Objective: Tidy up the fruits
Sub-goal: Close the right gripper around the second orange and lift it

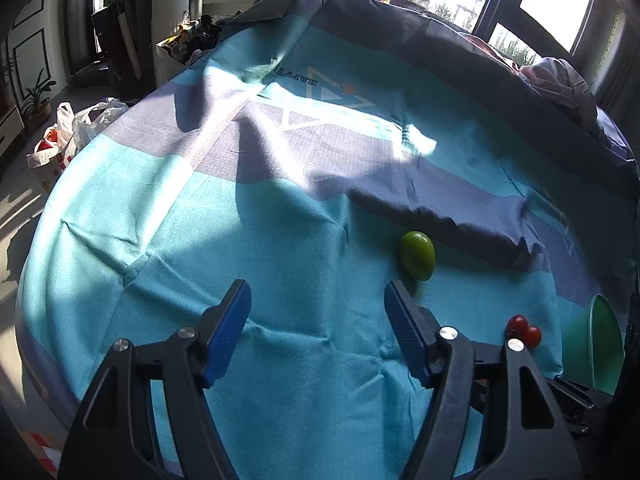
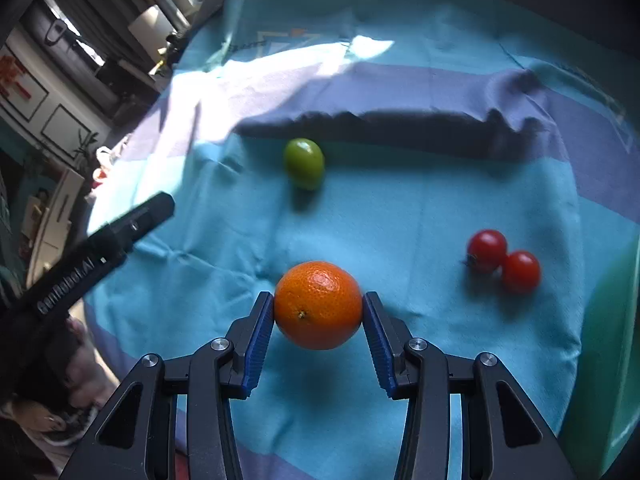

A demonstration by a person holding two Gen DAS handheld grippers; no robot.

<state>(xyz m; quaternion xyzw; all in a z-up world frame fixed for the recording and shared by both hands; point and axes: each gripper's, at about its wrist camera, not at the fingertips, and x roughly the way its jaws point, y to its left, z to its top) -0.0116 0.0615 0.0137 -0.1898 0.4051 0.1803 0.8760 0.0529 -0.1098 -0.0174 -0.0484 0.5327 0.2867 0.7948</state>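
Setting: a sunlit room with tall windows (image 1: 552, 0); a table draped in a cloth (image 1: 280, 240) banded turquoise and grey-violet, creased, with a long raised fold across its far half and patches of sun on the left.

Item 1: orange (image 2: 318, 305). Round, bright, stem scar facing the camera. It sits between the blue pads (image 2: 258, 346) of the right gripper (image 2: 318, 308), both pads pressed against its sides, the jaws about half spread around it. A shadow lies on the cloth beneath the fruit; whether it rests on the cloth or hangs just clear of it cannot be told.

Item 2: green fruit (image 2: 304, 163), oval, glossy. Lying on the turquoise band beyond the orange, just in front of the fold's shadow. From the left wrist it appears just past the right-hand finger of the left gripper (image 1: 318, 308).

Item 3: two cherry tomatoes (image 2: 503, 261), red, touching one another. On the cloth to the right of the orange, well apart from the green fruit.

Item 4: green container (image 2: 612, 340). At the right edge of the table, beside the tomatoes; only part of its side shows.

Item 5: left gripper. Jaws spread wide, nothing between them, poised over bare turquoise cloth. Its dark body enters the right wrist view from the left.

Surroundings: white plastic bags (image 1: 76, 128) on the floor left of the table; a potted plant (image 1: 36, 96) by the wall; framed panels behind.
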